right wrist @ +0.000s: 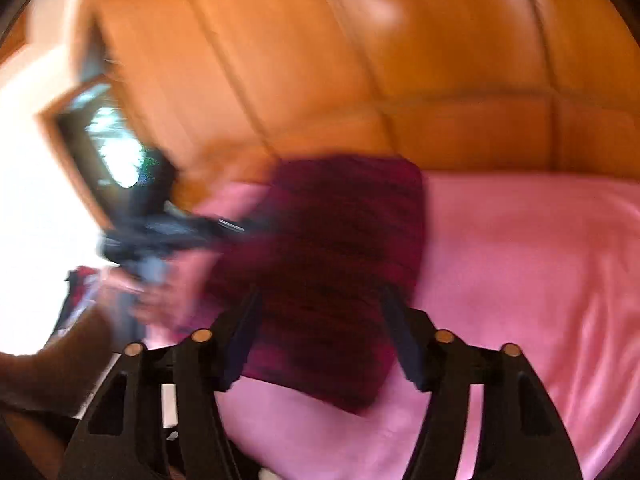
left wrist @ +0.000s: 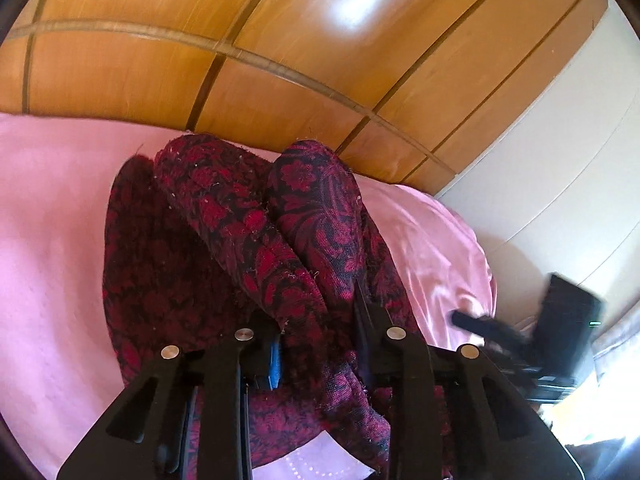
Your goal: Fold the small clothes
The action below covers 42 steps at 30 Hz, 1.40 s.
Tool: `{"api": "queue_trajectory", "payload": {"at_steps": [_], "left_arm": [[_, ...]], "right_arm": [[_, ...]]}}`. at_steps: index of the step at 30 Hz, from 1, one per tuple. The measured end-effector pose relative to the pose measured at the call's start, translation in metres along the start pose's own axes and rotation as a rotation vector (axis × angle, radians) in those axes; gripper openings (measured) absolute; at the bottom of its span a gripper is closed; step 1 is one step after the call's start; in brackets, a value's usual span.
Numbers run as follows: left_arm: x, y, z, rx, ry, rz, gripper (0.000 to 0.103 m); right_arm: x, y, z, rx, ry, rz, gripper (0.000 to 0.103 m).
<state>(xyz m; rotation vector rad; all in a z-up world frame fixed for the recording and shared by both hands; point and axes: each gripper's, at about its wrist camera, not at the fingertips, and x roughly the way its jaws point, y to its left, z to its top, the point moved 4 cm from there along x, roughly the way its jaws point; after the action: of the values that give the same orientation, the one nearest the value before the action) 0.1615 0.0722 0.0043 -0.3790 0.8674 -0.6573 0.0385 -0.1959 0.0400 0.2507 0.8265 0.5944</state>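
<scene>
A dark red and black flowered garment [left wrist: 240, 232] lies on the pink bed sheet [left wrist: 48, 220], with two rolled folds of it rising toward the far edge. My left gripper [left wrist: 320, 344] is shut on a bunched fold of it, and cloth fills the gap between the fingers. The right wrist view is blurred. In it the garment [right wrist: 340, 232] shows as a dark folded patch, and my right gripper [right wrist: 322, 332] stands open above its near edge, the pads apart from the cloth. The left gripper [right wrist: 168, 232] holds the garment's left side there. The right gripper [left wrist: 520, 336] shows at the bed's right edge.
Glossy wooden wardrobe doors [left wrist: 280, 40] stand right behind the bed. A white wall [left wrist: 540, 160] is to the right. A bright framed window or mirror [right wrist: 108, 148] is at the left of the right wrist view. Bare pink sheet [right wrist: 520, 260] spreads to the garment's right.
</scene>
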Motion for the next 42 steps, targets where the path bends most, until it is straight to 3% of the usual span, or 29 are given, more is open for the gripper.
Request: {"api": "queue_trajectory", "payload": {"at_steps": [3,11,16,19,23,26,30,33,38,42], "left_arm": [[-0.008,-0.001,0.002,0.016,-0.004,0.021,0.025],[-0.047,0.047,-0.003,-0.052,-0.039,0.104,0.025],[-0.028,0.091,-0.034,-0.115,-0.005,0.212,0.026],[-0.027,0.097,-0.044,-0.161,-0.049,0.207,0.029],[-0.041,0.087,-0.047,-0.155,-0.085,0.272,0.041],[-0.061,0.066,-0.045,-0.109,-0.162,0.377,0.044],[-0.084,0.031,-0.043,-0.04,-0.266,0.357,0.044],[-0.067,0.014,-0.048,0.033,-0.221,0.366,0.044],[-0.046,0.024,-0.053,0.026,-0.17,0.418,0.044],[-0.042,0.035,-0.058,-0.012,-0.161,0.416,0.044]], "right_arm": [[0.026,0.003,-0.013,-0.007,0.054,-0.018,0.052],[0.05,0.067,-0.011,-0.141,0.043,0.015,0.051],[0.111,0.081,-0.022,-0.222,0.134,-0.06,0.051],[0.123,0.086,-0.029,-0.286,0.134,-0.102,0.051],[0.12,0.082,-0.03,-0.279,0.128,-0.068,0.054],[0.111,0.082,-0.027,-0.296,0.13,-0.031,0.063],[0.106,0.087,-0.028,-0.296,0.134,-0.009,0.074],[0.097,0.086,-0.024,-0.257,0.145,0.088,0.085],[0.063,0.066,0.0,-0.169,0.124,0.165,0.085],[0.063,0.047,0.039,-0.078,0.065,0.143,0.079]]}}
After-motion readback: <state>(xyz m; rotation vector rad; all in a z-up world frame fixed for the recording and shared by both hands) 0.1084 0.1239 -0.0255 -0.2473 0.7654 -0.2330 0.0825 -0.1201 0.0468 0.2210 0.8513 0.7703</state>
